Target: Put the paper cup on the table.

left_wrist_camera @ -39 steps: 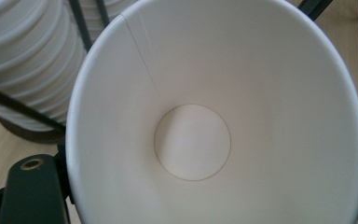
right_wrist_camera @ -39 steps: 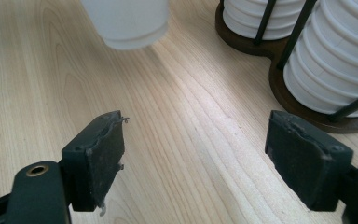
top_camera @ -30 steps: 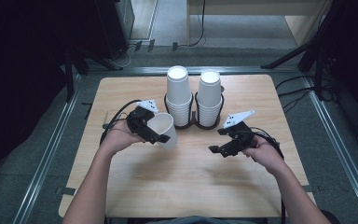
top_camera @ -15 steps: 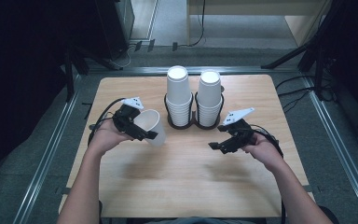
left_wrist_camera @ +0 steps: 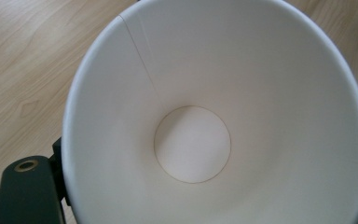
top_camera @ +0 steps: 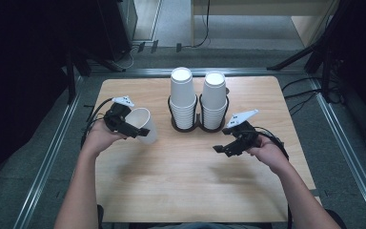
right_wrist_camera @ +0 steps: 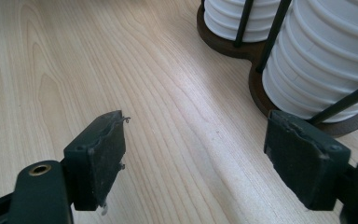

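Observation:
My left gripper (top_camera: 140, 130) is shut on a single white paper cup (top_camera: 142, 125) at the left of the table, left of the cup holder. The cup is tilted, and its empty inside (left_wrist_camera: 214, 116) faces the left gripper view; one black finger (left_wrist_camera: 28, 196) presses its outer wall at the lower left. Two tall stacks of white paper cups (top_camera: 181, 95) (top_camera: 214, 98) stand in a dark wire holder (top_camera: 198, 128) at the table's far middle. My right gripper (top_camera: 224, 149) hovers open over bare wood (right_wrist_camera: 196, 140) just right of the holder, with nothing between its jaws.
The wooden table (top_camera: 190, 191) has metal rails along both sides. The holder's base and a cup stack (right_wrist_camera: 326, 60) lie close to the right gripper's right finger. Cables trail from both grippers. Dark stands and floor lie beyond the far edge.
My left hand has carried the cup leftward, away from the holder. The right gripper has stayed where it was.

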Available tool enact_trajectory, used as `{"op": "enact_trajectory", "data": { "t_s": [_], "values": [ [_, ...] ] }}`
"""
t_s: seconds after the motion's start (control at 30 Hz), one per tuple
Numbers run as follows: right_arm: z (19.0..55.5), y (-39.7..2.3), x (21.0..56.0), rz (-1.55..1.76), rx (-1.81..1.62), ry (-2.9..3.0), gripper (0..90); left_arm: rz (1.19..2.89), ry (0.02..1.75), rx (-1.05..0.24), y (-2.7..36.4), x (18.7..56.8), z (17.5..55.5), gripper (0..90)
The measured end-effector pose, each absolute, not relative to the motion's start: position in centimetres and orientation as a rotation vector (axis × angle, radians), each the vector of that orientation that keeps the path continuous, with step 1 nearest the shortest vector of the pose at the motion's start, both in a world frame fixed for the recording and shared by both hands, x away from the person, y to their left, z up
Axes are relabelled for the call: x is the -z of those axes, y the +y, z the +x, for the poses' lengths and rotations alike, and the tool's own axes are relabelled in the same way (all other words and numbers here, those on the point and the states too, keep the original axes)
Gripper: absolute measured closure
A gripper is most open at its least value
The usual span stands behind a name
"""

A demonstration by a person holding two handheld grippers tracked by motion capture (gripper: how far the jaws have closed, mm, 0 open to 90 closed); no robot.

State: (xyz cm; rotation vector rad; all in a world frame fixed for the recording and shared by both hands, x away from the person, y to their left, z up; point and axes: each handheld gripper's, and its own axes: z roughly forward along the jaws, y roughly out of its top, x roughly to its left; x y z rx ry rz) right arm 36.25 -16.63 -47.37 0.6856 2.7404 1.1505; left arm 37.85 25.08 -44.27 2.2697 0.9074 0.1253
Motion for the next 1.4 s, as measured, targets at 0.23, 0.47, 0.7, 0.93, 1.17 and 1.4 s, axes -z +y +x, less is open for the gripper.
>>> {"op": "enact_trajectory", "data": {
  "t_s": [0.23, 0.47, 0.7, 0.93, 1.17, 1.4],
  "values": [
    [36.3, -16.8, 47.5, 0.691, -1.148, 2.743, 20.7, 2.283, 0.966, -0.158, 26.1, 44.3, 38.5, 13.7],
    [36.4, -16.7, 47.8, 0.686, -1.123, 2.755, 20.7, 2.268, 1.056, -0.21, 27.8, 44.7, 39.2, 13.4],
    [36.5, -17.3, 47.8, 0.714, -1.148, 2.75, 20.8, 2.275, 1.137, -0.282, 29.0, 45.4, 40.0, 13.0],
    [36.5, -17.4, 48.0, 0.732, -1.13, 2.754, 20.8, 2.282, 1.178, -0.322, 29.4, 46.0, 40.5, 12.3],
    [36.4, -17.4, 48.2, 0.721, -1.12, 2.759, 20.8, 2.295, 1.203, -0.31, 29.6, 46.7, 40.9, 11.7],
    [36.4, -17.5, 48.3, 0.726, -1.106, 2.76, 20.8, 2.297, 1.2, -0.298, 29.5, 46.9, 41.1, 10.7]
  ]
}}
